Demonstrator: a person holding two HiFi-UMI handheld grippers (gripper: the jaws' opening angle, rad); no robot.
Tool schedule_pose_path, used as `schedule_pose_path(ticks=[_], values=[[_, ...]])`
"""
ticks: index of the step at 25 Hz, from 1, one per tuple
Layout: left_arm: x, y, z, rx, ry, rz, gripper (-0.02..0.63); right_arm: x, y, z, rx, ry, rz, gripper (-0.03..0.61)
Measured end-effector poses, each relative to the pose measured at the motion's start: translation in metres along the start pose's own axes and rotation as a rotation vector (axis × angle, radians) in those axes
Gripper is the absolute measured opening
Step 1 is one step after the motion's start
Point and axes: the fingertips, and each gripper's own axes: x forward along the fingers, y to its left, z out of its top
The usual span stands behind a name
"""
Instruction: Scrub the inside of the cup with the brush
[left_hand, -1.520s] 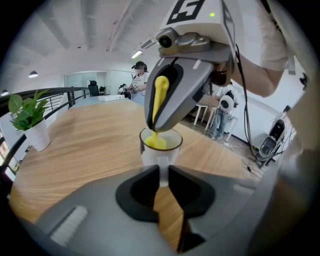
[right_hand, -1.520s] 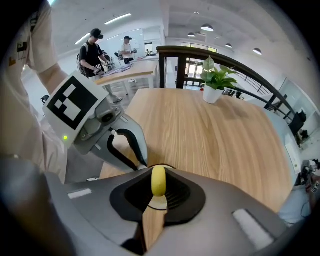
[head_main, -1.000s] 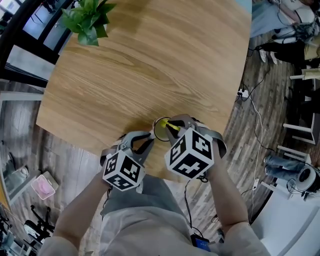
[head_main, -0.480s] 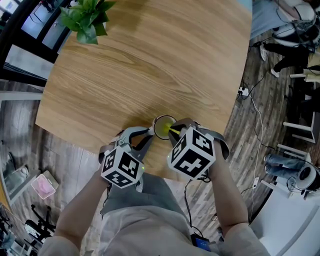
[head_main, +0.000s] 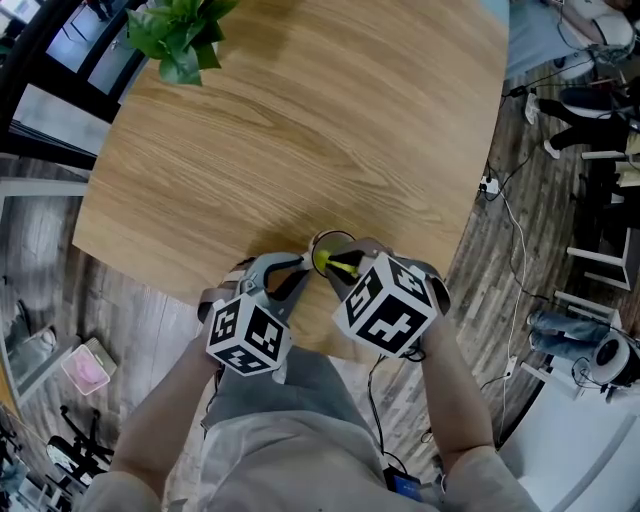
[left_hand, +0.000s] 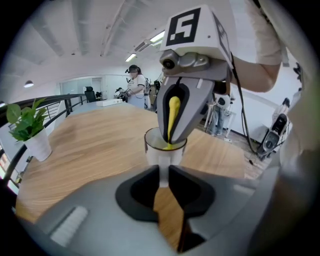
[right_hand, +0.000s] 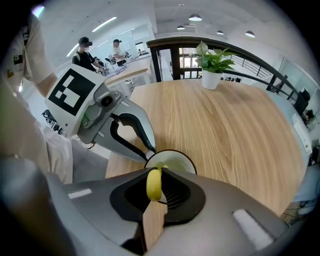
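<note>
The cup (head_main: 327, 248) has stayed at the table's (head_main: 300, 120) near edge; only the yellow brush (right_hand: 153, 186) has shifted inside it, so scrubbing looks under way. The left gripper (left_hand: 164, 172) is closing on the cup's handle; the right gripper (right_hand: 156, 175) pinches the brush

The person wears a pale short-sleeved shirt (head_main: 265, 465) above darker grey trousers or shorts (head_main: 290, 385), with a thin black cable (head_main: 372, 395) trailing to a small blue device (head_main: 404, 487).
</note>
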Motion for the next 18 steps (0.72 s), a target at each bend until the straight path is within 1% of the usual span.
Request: schedule_pose_path(ticks=[2,5,10,14,18], values=[[0.000,-0.001,0.000,0.015,0.001,-0.004,0.055,0.000,-0.001,0.006,-0.003,-0.028,-0.011,0.029],[0.000,-0.001,0.001,0.033,0.002,0.003,0.054,-0.004,-0.005,0.017,-0.022,-0.065,-0.049,0.029],[0.001,0.000,-0.001,0.021,0.004,-0.002,0.053,-0.013,-0.016,0.025,-0.024,-0.093,-0.097,0.028],[0.001,0.000,0.000,0.020,0.000,-0.010,0.054,-0.019,-0.031,0.017,-0.003,-0.083,-0.157,0.029],[0.000,0.000,0.000,0.013,-0.005,-0.010,0.054,-0.022,-0.037,0.006,0.033,-0.055,-0.170,0.029]])
